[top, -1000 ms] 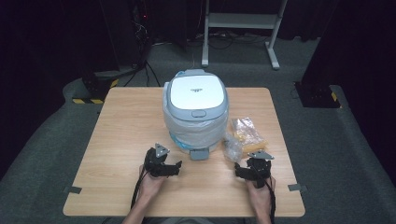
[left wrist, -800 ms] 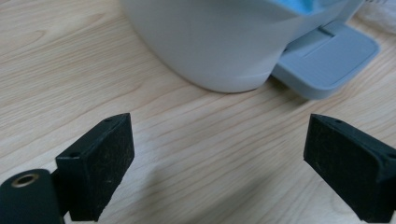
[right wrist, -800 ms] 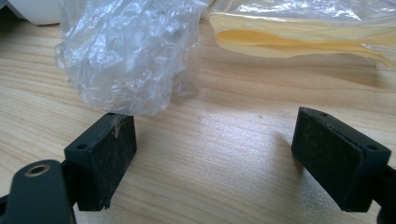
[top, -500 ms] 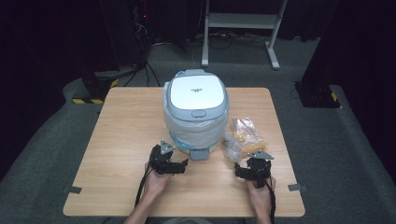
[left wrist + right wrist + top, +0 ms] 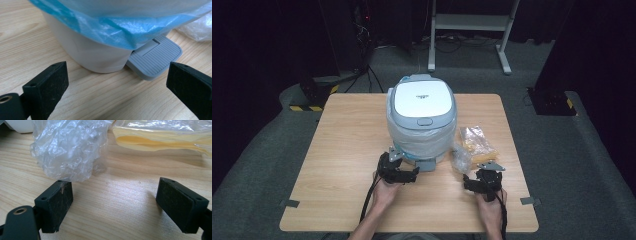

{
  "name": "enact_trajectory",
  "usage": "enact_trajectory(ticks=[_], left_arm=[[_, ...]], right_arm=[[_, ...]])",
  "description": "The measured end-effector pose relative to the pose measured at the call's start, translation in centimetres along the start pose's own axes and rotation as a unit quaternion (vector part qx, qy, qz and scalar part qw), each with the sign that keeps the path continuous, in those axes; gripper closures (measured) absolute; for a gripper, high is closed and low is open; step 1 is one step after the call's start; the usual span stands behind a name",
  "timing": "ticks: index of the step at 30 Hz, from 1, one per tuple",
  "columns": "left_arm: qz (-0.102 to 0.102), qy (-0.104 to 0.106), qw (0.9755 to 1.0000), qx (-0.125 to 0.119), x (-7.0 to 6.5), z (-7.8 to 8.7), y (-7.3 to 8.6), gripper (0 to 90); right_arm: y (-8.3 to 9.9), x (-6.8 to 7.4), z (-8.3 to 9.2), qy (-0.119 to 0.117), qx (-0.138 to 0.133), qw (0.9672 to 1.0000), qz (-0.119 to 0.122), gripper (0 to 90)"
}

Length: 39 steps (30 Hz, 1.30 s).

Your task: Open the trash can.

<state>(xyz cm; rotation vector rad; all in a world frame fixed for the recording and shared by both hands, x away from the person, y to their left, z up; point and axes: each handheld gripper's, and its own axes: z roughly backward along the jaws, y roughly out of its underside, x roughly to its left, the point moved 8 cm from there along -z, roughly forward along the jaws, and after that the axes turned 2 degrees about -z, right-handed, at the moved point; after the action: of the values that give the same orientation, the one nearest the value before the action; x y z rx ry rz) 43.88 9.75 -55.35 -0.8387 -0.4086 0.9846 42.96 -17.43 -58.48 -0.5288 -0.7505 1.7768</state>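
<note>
- Dark floor and a metal stand lie beyond the wooden table, where a pedal bin lined with a blue bag stands mid-table.
- Since a second ago the left gripper has slid right toward the bin's near base; its jaws stand apart, framing the grey pedal.
- Pressing the pedal looks like the step in hand.
- At near right, the right gripper has stayed put, jaws apart, beside crumpled clear plastic and a yellow packet.
</note>
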Motion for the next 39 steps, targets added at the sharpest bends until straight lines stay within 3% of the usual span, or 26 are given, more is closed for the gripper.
enact_trajectory(ticks=[11, 24, 34, 39], left_arm=[[0.007, -0.003, 1.0000, 0.002, -0.3, -1.0, -0.1, 4.4], [0.001, -0.013, 0.9999, 0.002, -0.3, -1.9, -0.2, 0.7], [0.025, 0.007, 0.9996, -0.010, -0.6, -2.1, -0.5, 0.2], [0.027, -0.004, 0.9996, -0.010, -0.3, -2.4, -0.5, 0.1]], right_arm=[[0.0, 0.0, 0.0, -0.001, 0.000, 1.0000, 0.000, 14.1], [0.0, 0.1, 0.0, -0.001, 0.000, 1.0000, 0.000, 14.1], [0.0, 0.0, 0.0, -0.001, 0.000, 1.0000, 0.001, 14.1], [0.0, 0.1, 0.0, -0.001, 0.000, 1.0000, 0.000, 14.1]])
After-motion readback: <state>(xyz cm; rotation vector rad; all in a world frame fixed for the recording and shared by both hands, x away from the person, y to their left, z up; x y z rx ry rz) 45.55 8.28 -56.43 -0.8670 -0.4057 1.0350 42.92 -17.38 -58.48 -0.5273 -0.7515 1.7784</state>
